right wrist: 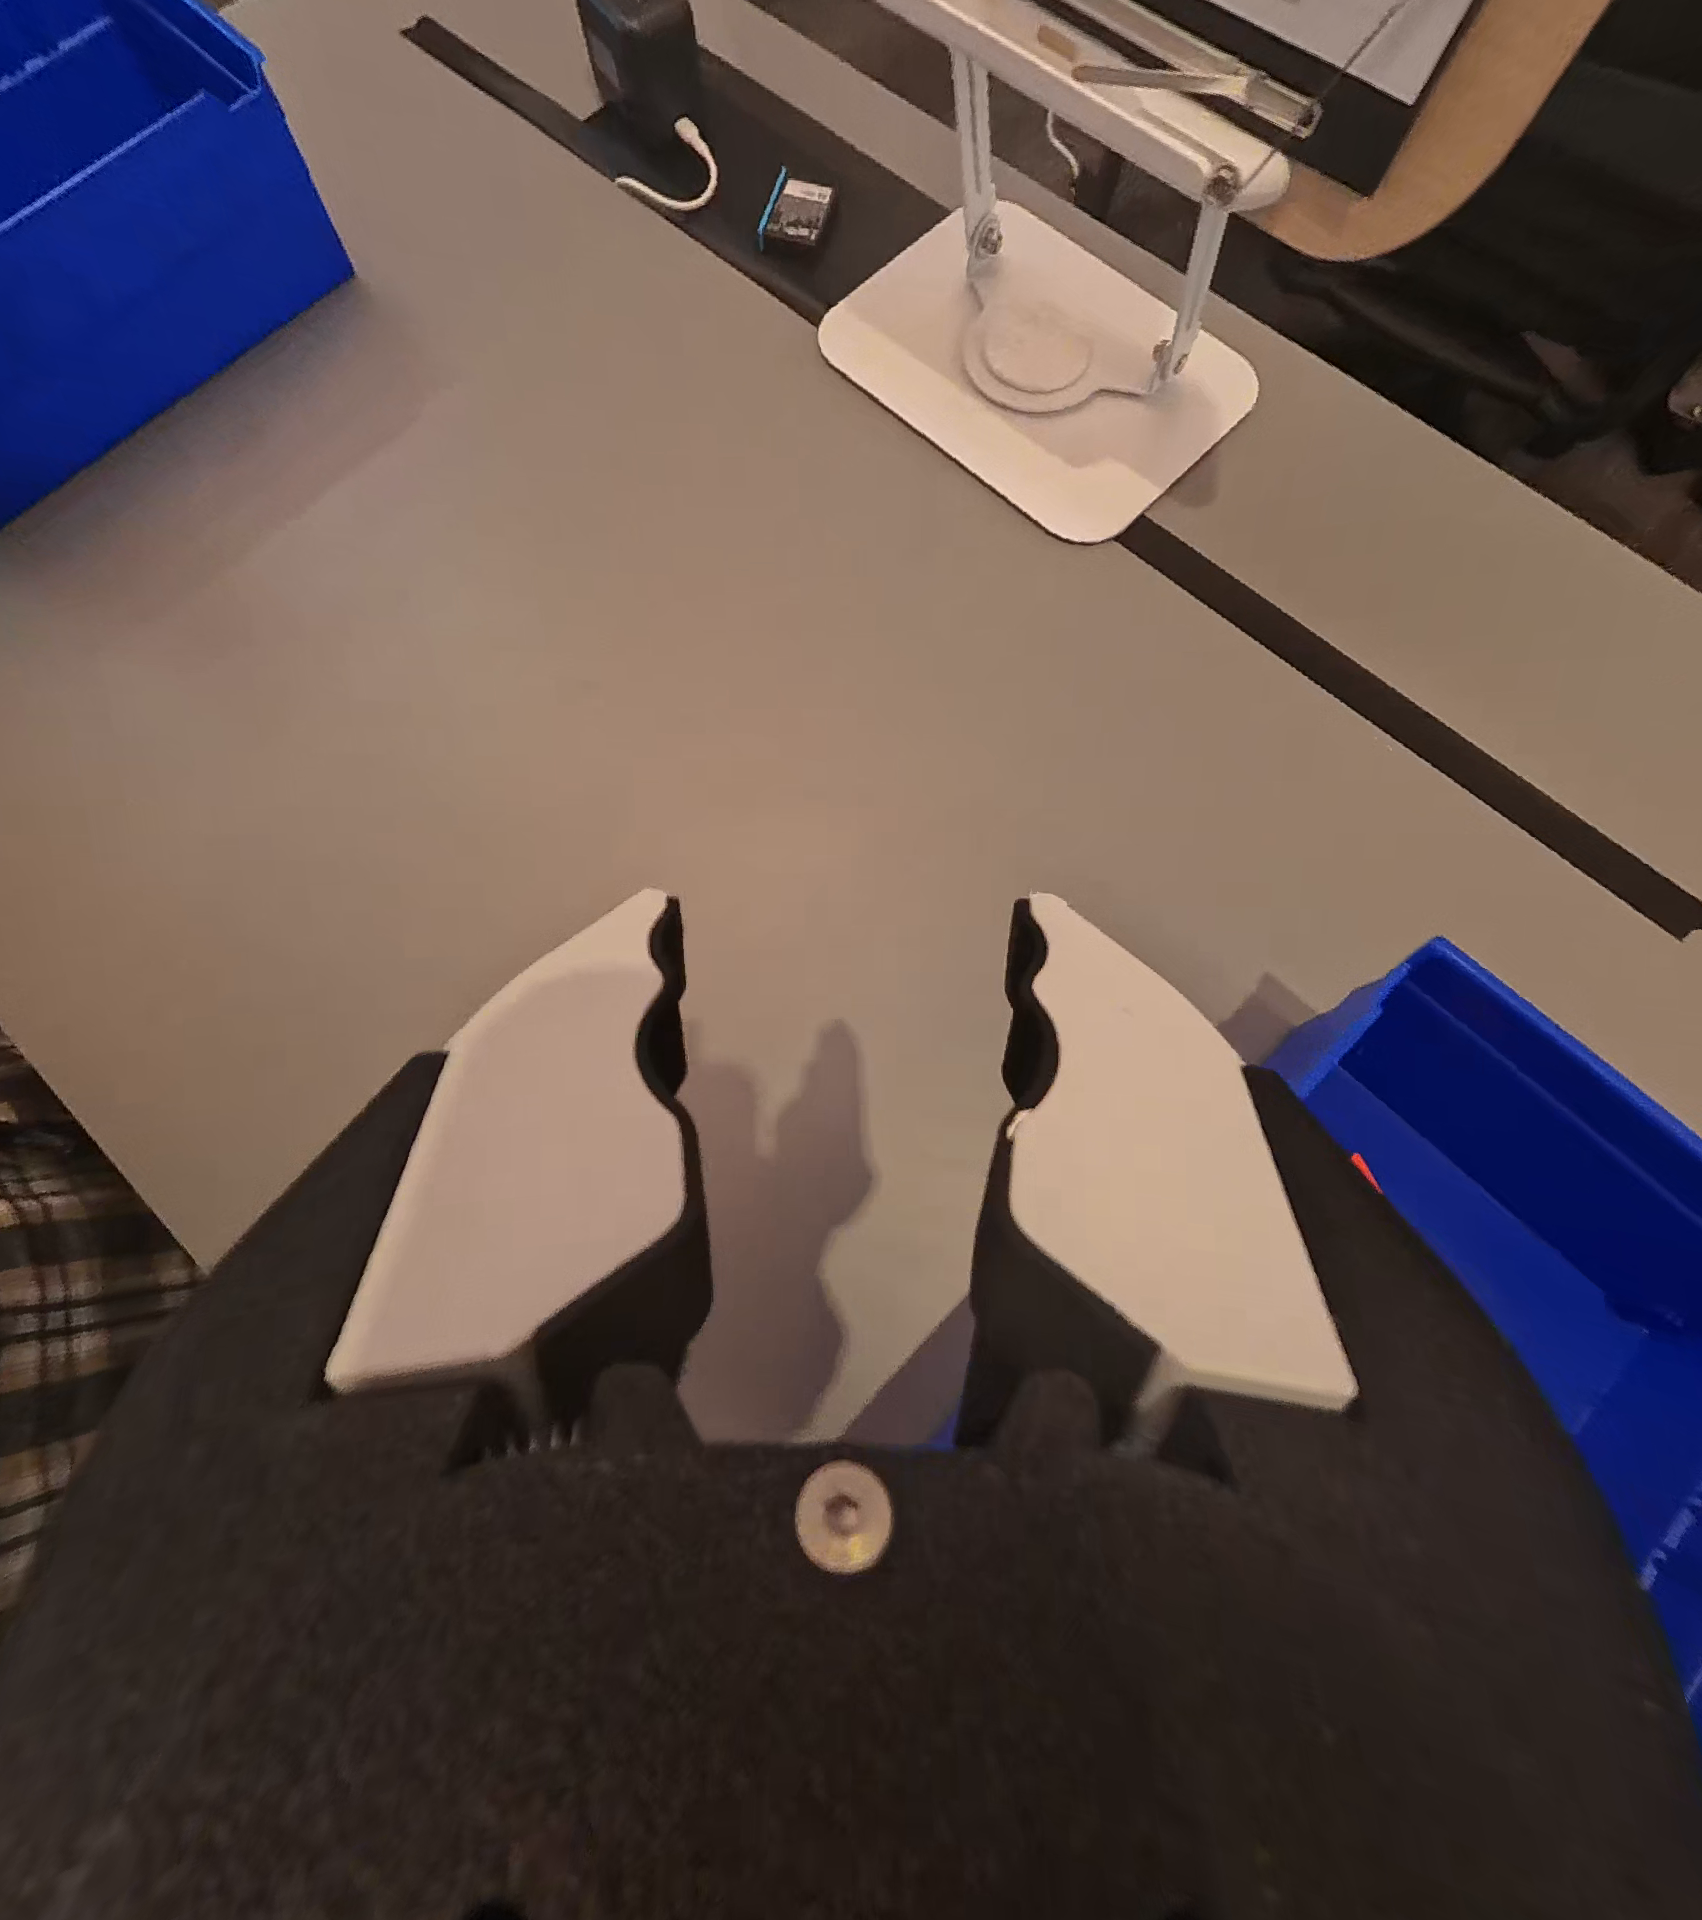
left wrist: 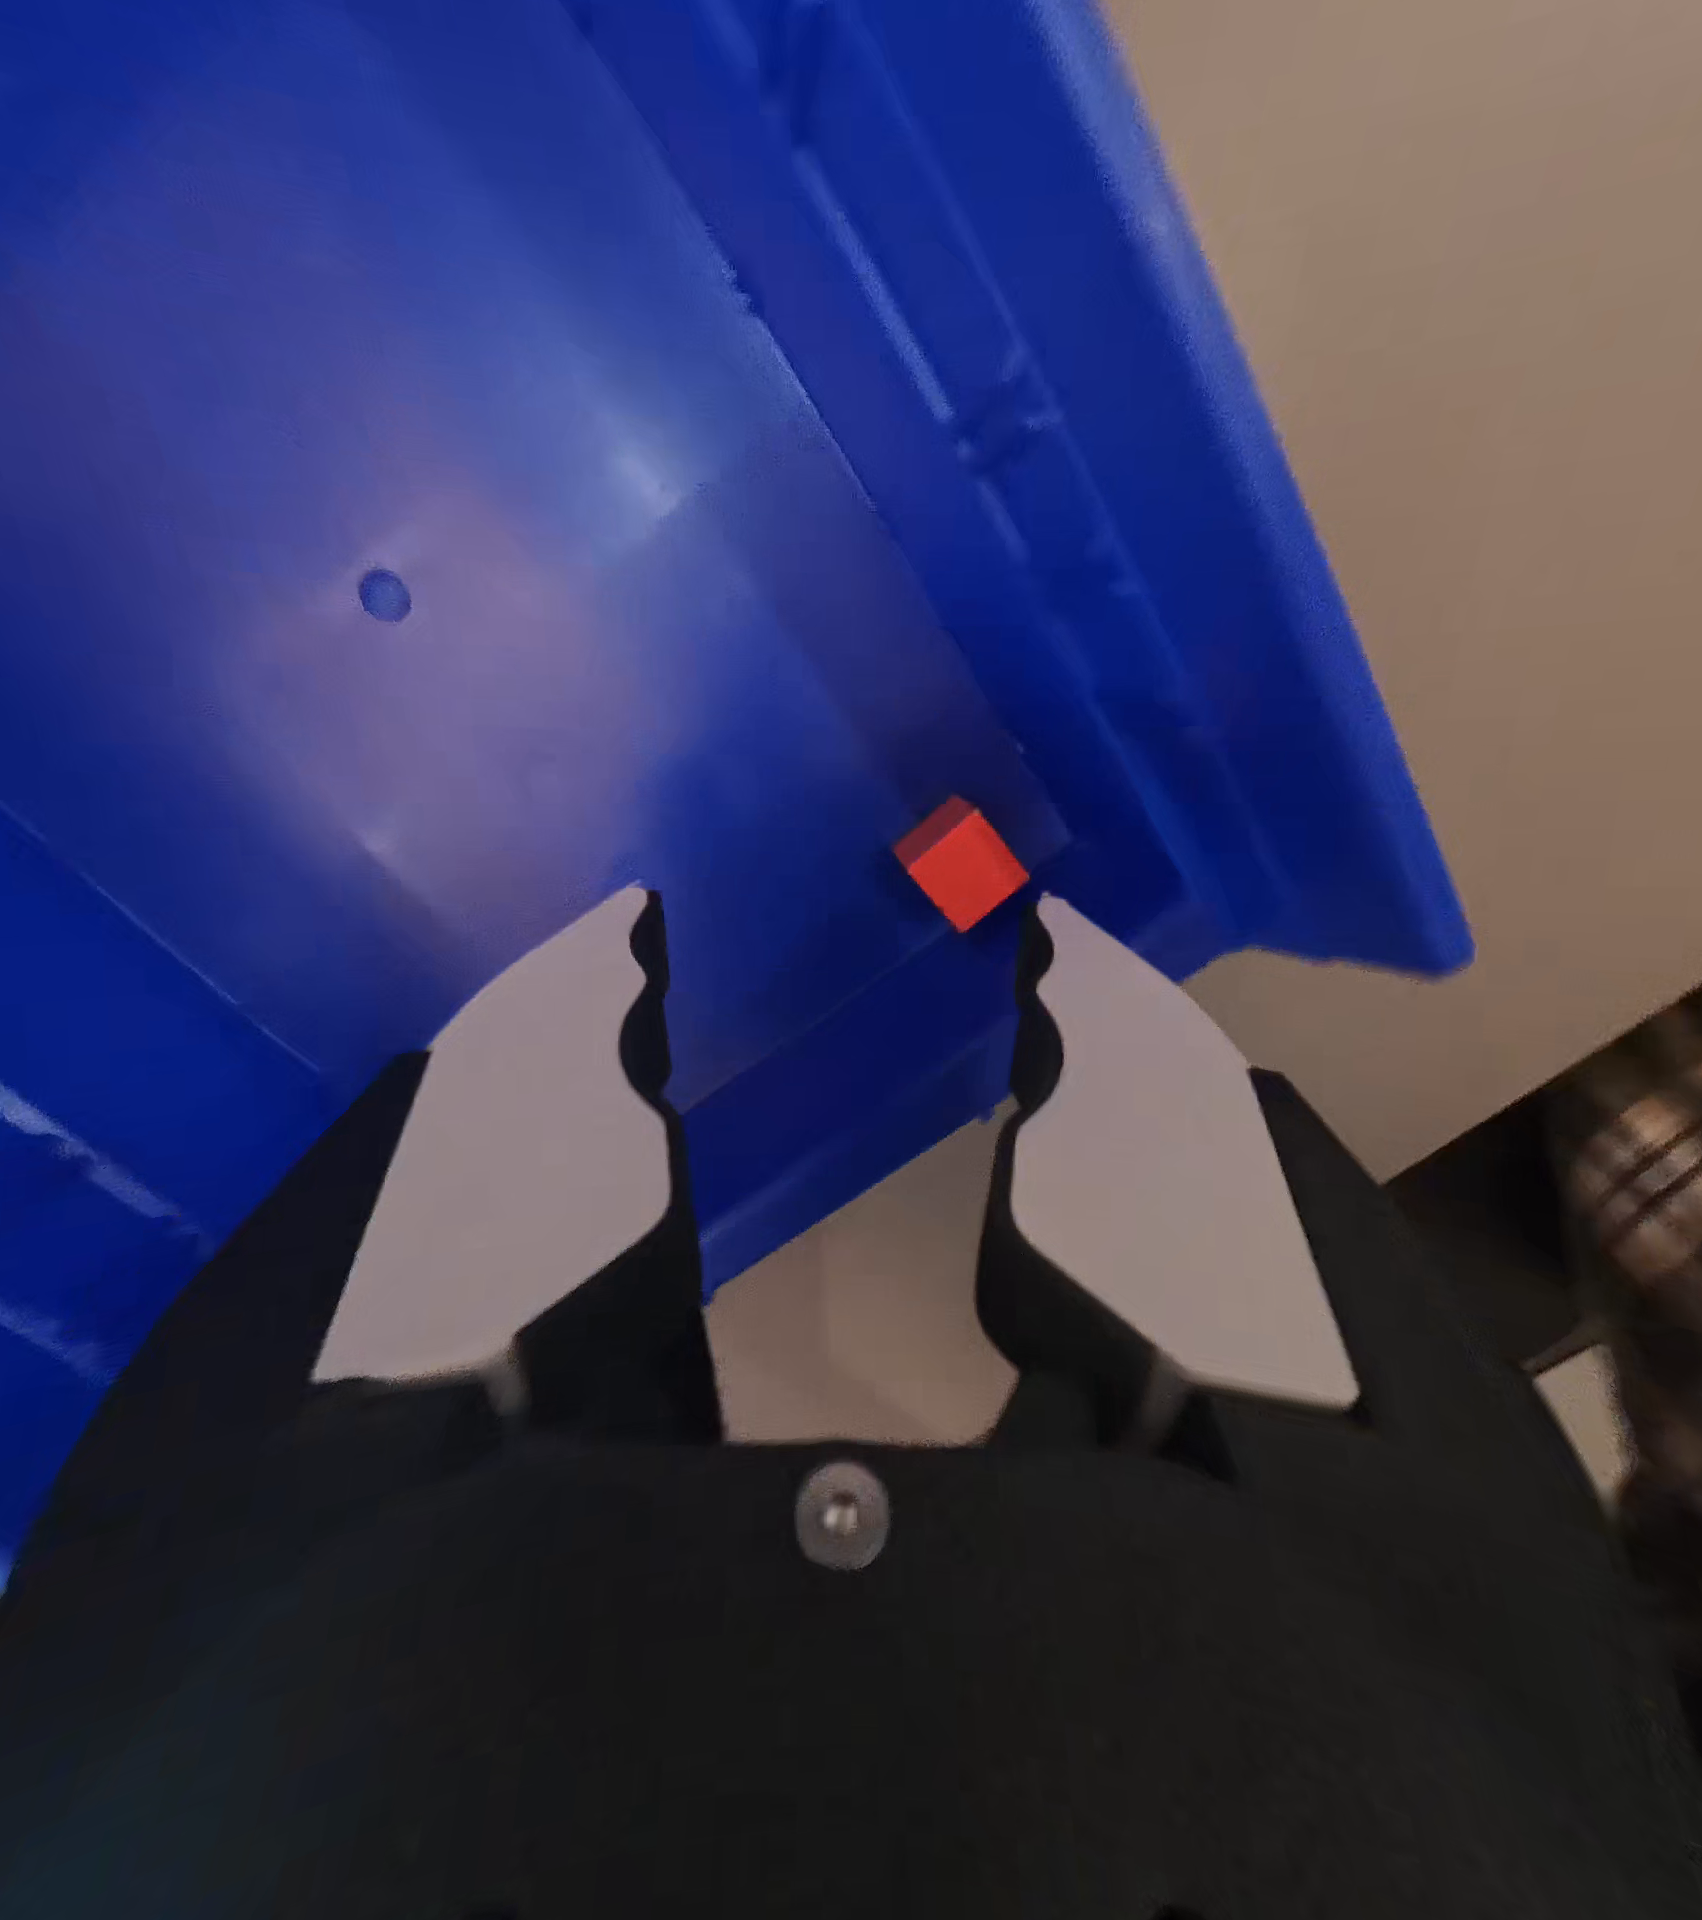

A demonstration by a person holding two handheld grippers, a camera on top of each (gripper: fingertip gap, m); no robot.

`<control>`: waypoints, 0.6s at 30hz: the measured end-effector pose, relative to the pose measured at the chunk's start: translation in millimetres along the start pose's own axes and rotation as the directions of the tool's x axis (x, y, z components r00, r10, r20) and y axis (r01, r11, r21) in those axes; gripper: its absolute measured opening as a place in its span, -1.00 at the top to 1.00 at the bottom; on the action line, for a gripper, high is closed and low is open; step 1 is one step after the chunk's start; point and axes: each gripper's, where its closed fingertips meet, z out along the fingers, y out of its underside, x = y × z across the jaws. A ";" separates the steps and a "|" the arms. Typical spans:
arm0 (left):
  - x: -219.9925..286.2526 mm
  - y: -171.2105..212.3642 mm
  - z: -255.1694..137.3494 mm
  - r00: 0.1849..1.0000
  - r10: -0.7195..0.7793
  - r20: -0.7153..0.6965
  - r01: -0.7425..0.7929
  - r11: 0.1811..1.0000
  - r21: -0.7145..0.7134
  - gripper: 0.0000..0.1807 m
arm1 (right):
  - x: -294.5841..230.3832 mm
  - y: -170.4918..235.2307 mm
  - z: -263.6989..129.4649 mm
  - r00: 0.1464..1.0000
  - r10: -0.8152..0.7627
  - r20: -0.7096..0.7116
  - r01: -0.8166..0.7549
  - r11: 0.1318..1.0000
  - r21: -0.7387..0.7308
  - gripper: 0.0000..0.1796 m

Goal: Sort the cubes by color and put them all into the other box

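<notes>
In the left wrist view a small red cube (left wrist: 961, 864) lies on the floor of a blue box (left wrist: 411, 468), in its near right corner against the wall. My left gripper (left wrist: 842, 904) is open and empty, held over the box's near edge, with the cube just beyond its right fingertip. In the right wrist view my right gripper (right wrist: 845, 909) is open and empty above the bare grey table (right wrist: 618, 644). One blue box (right wrist: 78, 270) stands at the far left. Another blue box (right wrist: 1574, 1195) lies at the near right, with a sliver of red (right wrist: 1361, 1169) showing behind my right finger.
A white stand base (right wrist: 1039, 400) with a hinged arm stands at the back of the table beside a black strip (right wrist: 1398, 727). A small dark device (right wrist: 797, 213) and a white cable (right wrist: 675, 171) lie farther back. Patterned carpet (right wrist: 5, 1299) shows past the table's left edge.
</notes>
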 end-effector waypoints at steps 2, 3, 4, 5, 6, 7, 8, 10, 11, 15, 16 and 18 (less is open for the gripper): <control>1.8 -5.2 4.5 0.989 -0.146 -0.027 0.147 0.989 0.021 0.29 | -5.7 -5.4 2.4 1.000 -0.015 0.002 0.015 1.000 -0.008 0.34; 2.4 -7.2 5.9 0.978 -0.205 -0.041 0.206 0.978 0.025 0.31 | -8.0 -7.7 4.0 1.000 -0.024 0.004 0.024 1.000 -0.013 0.33; 2.9 -7.9 7.3 0.968 -0.245 -0.049 0.246 0.969 0.018 0.32 | -10.0 -9.2 5.8 1.000 -0.030 0.006 0.030 0.999 -0.019 0.33; 2.6 -7.1 9.0 0.962 -0.268 -0.046 0.269 0.963 0.005 0.32 | -12.4 -10.1 7.8 0.999 -0.036 0.012 0.037 0.999 -0.026 0.33; 2.0 -5.3 10.6 0.959 -0.281 -0.033 0.281 0.960 -0.011 0.32 | -14.6 -10.3 9.4 0.999 -0.043 0.018 0.044 0.999 -0.032 0.32; 1.2 -2.7 12.0 0.957 -0.288 -0.014 0.288 0.957 -0.029 0.32 | -16.2 -9.9 10.8 0.999 -0.050 0.020 0.051 0.998 -0.038 0.31; 1.3 0.2 13.5 0.956 -0.293 0.001 0.293 0.955 -0.050 0.32 | -17.2 -9.2 11.8 0.998 -0.057 0.020 0.058 0.997 -0.043 0.31; 4.9 6.0 16.9 0.954 -0.301 0.006 0.300 0.949 -0.097 0.33 | -18.3 -7.3 13.0 0.997 -0.068 0.024 0.069 0.996 -0.049 0.30; 5.8 8.9 19.0 0.952 -0.306 0.013 0.305 0.945 -0.120 0.33 | -18.2 -6.5 13.3 0.997 -0.070 0.025 0.071 0.996 -0.050 0.30; 12.2 17.5 27.1 0.947 -0.321 0.009 0.316 0.927 -0.202 0.32 | -16.4 -4.9 13.3 0.997 -0.074 0.032 0.075 0.996 -0.048 0.30; 13.3 18.0 28.5 0.946 -0.324 0.007 0.318 0.924 -0.212 0.32 | -16.3 -4.4 13.1 0.996 -0.077 0.034 0.078 0.996 -0.047 0.30; 15.4 18.5 31.2 0.943 -0.334 0.001 0.325 0.917 -0.231 0.32 | -16.3 -3.4 12.4 0.996 -0.082 0.035 0.083 0.996 -0.042 0.29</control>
